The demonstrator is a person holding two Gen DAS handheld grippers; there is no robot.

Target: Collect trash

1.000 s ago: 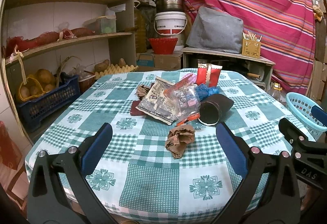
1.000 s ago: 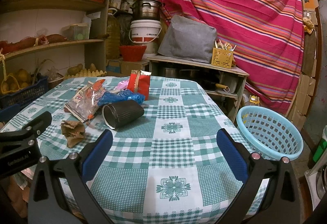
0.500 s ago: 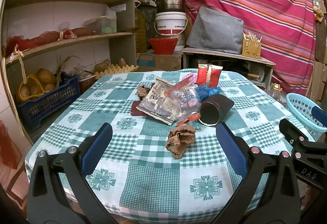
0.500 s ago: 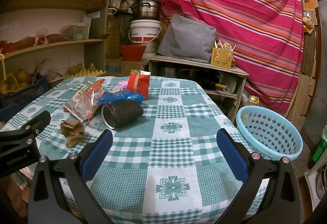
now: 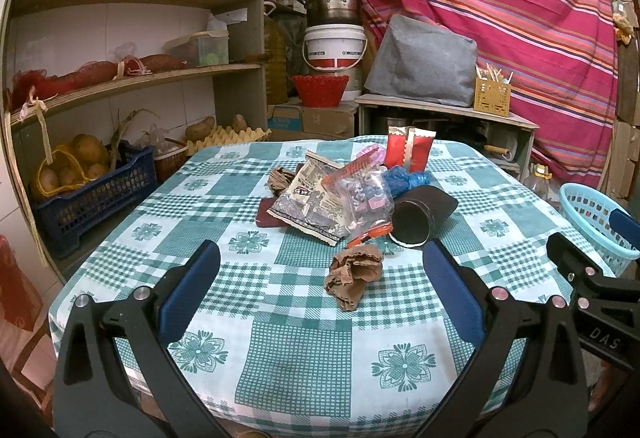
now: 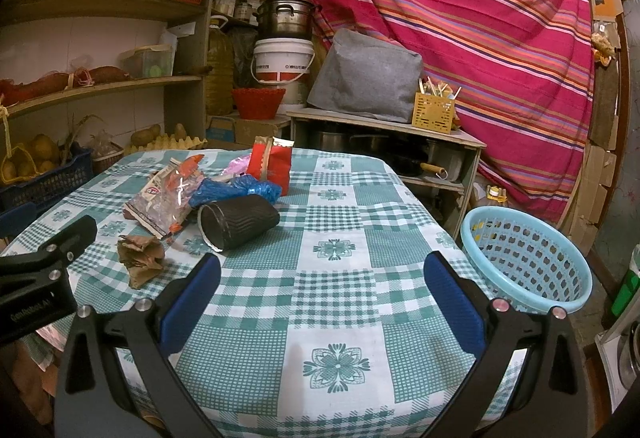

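Trash lies in a heap on the green checked table [image 5: 304,350]: a crumpled brown paper [image 5: 354,274] nearest me, a black ribbed cup [image 5: 420,212] on its side, a clear plastic snack bag [image 5: 320,204], a blue wrapper [image 5: 408,178] and a red packet [image 5: 410,154]. My left gripper [image 5: 320,290] is open and empty, just short of the brown paper. My right gripper [image 6: 320,294] is open and empty over bare cloth, with the cup [image 6: 238,224] and brown paper [image 6: 140,262] ahead to its left. A light blue basket [image 6: 528,262] stands off the table's right edge.
Wooden shelves [image 5: 132,78] with crates of potatoes stand at the left. A low cabinet [image 6: 384,142] with pots, a white bucket [image 5: 334,46] and a grey cover sits behind the table. A striped red curtain [image 6: 460,6] hangs at the back right.
Both grippers have crept slightly forward; they stay open and empty. The trash has not moved.
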